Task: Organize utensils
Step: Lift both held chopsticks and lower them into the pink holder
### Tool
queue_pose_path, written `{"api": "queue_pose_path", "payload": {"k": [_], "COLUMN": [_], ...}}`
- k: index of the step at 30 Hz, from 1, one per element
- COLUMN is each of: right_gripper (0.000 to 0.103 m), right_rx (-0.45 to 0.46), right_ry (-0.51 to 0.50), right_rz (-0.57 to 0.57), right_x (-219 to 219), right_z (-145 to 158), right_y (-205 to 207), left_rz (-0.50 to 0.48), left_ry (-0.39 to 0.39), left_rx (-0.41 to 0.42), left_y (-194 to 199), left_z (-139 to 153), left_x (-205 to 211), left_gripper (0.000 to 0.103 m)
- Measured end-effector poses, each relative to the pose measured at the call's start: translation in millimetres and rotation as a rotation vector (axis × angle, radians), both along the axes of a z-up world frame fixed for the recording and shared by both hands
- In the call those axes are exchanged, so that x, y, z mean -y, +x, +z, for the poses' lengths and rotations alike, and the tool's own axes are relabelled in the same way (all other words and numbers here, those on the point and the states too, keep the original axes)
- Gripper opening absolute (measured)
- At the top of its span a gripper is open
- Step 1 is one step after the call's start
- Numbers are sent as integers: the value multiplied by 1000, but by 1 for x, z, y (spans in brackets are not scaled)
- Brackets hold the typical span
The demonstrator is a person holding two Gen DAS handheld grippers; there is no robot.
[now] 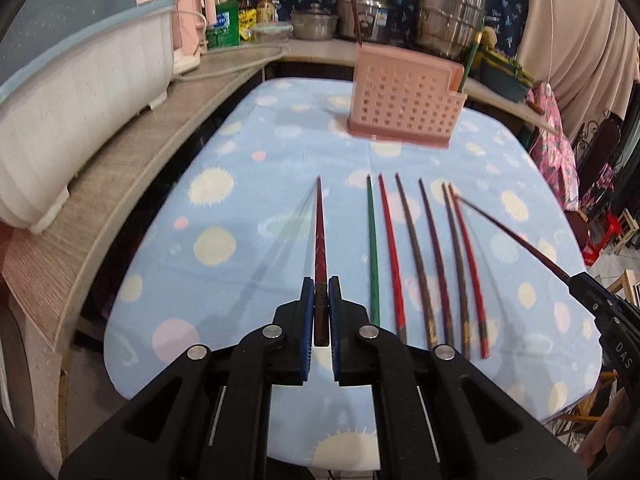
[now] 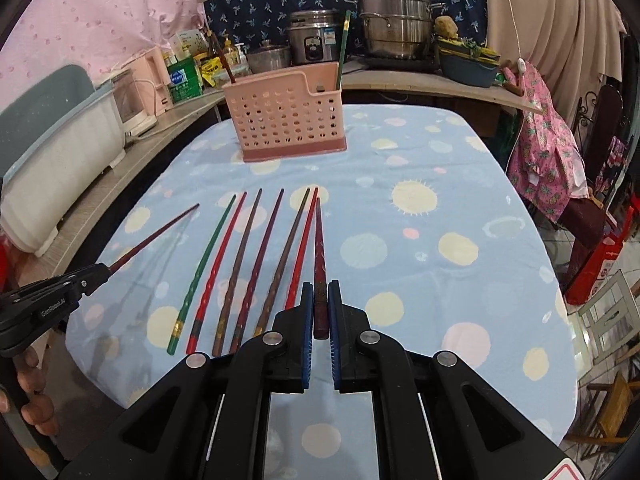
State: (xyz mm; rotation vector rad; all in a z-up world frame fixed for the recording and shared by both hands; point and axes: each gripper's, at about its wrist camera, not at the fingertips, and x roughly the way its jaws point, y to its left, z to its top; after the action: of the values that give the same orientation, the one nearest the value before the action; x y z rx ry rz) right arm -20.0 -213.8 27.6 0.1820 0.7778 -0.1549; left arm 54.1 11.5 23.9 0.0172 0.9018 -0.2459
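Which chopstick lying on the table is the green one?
The green chopstick lies at the left end of the row on the table. Its neighbours are red or brown, and only it has a green shaft.

Six loose chopsticks smear with motion blur in the left wrist view, their patterns unreadable. The pink perforated holder hides the lower lengths of the chopsticks standing in it. The right claw runs off the frame edge.
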Motion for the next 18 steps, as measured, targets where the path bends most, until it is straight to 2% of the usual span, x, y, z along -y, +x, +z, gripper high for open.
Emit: {"api": "queue_pose_path", "payload": {"k": [13, 18], "right_gripper": [7, 7], "right_rx": [157, 243], "right_ry": [85, 65], "right_rz": [11, 15], "right_x": [40, 43], "right_z": [89, 128], "right_y": [65, 95], "left_rz": [8, 9], "left_ry": [-100, -158], "left_rx": [165, 221], "left_y": [67, 101], "left_z": [98, 140], "left_x": [10, 16], "left_gripper": [7, 7]}}
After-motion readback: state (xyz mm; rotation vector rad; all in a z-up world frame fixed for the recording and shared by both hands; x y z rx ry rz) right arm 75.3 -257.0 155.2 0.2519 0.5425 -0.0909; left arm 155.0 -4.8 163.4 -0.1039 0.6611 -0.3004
